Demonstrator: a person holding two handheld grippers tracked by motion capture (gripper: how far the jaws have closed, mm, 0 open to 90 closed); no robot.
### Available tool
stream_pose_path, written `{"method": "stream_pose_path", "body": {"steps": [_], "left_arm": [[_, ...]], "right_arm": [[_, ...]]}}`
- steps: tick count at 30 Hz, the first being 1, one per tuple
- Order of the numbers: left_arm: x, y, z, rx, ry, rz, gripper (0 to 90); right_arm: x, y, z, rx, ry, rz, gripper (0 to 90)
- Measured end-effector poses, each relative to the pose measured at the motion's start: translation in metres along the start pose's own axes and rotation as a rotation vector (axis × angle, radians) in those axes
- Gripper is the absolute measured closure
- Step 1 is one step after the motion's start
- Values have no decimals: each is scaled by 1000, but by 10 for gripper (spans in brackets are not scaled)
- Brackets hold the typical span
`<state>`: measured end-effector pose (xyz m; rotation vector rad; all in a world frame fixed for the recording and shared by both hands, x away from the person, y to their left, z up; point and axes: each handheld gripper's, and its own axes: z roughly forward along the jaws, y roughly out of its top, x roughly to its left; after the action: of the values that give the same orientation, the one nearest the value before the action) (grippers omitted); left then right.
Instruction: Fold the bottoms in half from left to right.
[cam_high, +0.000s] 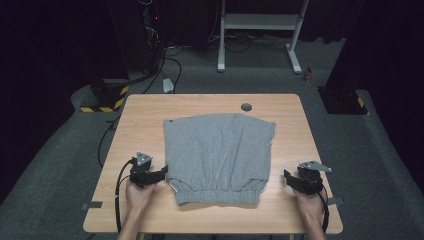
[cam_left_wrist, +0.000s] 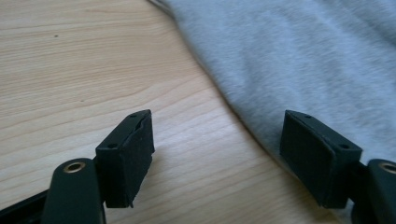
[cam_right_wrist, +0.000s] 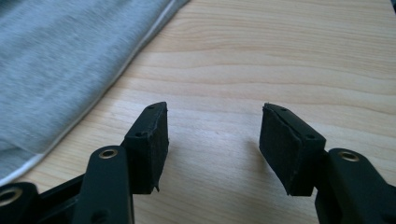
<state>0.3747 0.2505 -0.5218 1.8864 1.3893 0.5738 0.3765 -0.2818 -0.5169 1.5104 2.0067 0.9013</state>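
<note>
Grey shorts (cam_high: 217, 156) lie flat in the middle of the wooden table (cam_high: 145, 110), waistband toward the near edge. My left gripper (cam_high: 161, 174) rests on the table just left of the shorts' near left edge; its jaws stand open, one over bare wood, the other at the grey cloth (cam_left_wrist: 299, 60), nothing pinched between them (cam_left_wrist: 217, 154). My right gripper (cam_high: 289, 178) sits on bare wood to the right of the shorts, a gap away from the hem (cam_right_wrist: 60, 70). Its jaws are apart with only wood between them (cam_right_wrist: 214, 144).
A dark round cable hole (cam_high: 246, 106) sits near the table's far edge. Beyond the table stand a white frame (cam_high: 260, 30), black posts with yellow-black striped bases (cam_high: 102, 102) and loose cables on the grey floor.
</note>
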Motion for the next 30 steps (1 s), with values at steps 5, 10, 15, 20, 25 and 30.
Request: {"method": "stream_pose_path", "body": {"steps": [5, 10, 15, 20, 25, 30], "left_arm": [[-6, 3, -2, -5, -55, -9, 254], [-21, 15, -3, -9, -95, 26, 249], [-37, 25, 4, 4, -130, 55, 254], [-50, 28, 21, 29, -150, 58, 267], [-54, 25, 31, 63, -150, 67, 275], [-56, 25, 32, 65, -133, 96, 294]], "right_arm": [[7, 5, 1, -3, 37, -8, 437], [20, 13, 2, -34, 78, -29, 461], [37, 25, 5, -48, 138, -56, 483], [60, 34, 18, -31, 184, -101, 499], [71, 37, 26, -15, 195, -120, 500], [80, 36, 34, 17, 197, -146, 490]]}}
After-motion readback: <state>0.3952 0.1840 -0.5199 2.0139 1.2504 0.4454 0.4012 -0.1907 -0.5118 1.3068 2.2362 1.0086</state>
